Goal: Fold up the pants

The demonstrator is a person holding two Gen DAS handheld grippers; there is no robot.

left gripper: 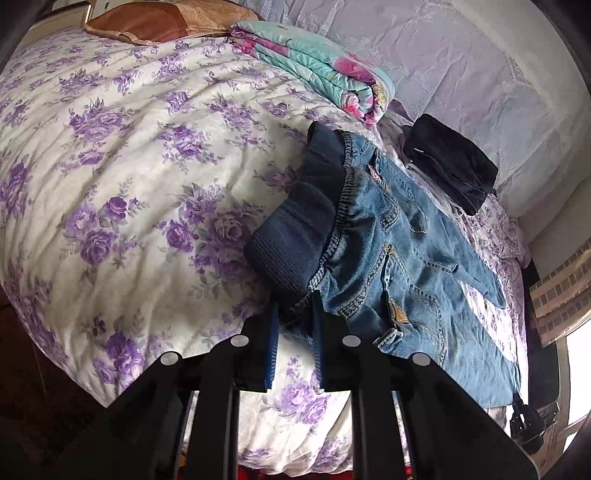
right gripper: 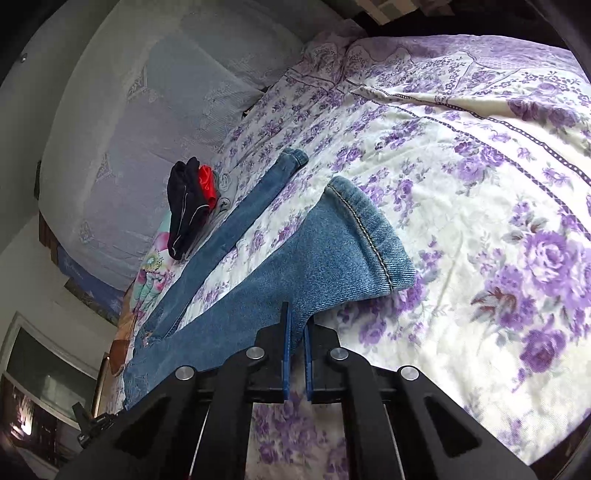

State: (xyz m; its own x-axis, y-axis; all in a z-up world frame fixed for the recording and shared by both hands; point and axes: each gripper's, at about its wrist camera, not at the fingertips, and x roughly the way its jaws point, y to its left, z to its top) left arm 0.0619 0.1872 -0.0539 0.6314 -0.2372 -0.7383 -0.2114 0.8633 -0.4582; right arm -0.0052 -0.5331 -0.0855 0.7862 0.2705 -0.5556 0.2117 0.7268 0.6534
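Observation:
Blue jeans with a dark ribbed waistband lie spread on a bed with a purple-flowered cover. My left gripper is shut on the near corner of the waist, cloth pinched between its blue pads. In the right wrist view the nearer pant leg ends in a stitched hem. My right gripper is shut on that leg's edge just below the hem. The other leg stretches away toward the wall.
A folded teal and pink quilt and a brown pillow lie at the bed's head. A dark folded garment rests by the pale wall covering; red cloth shows beside it.

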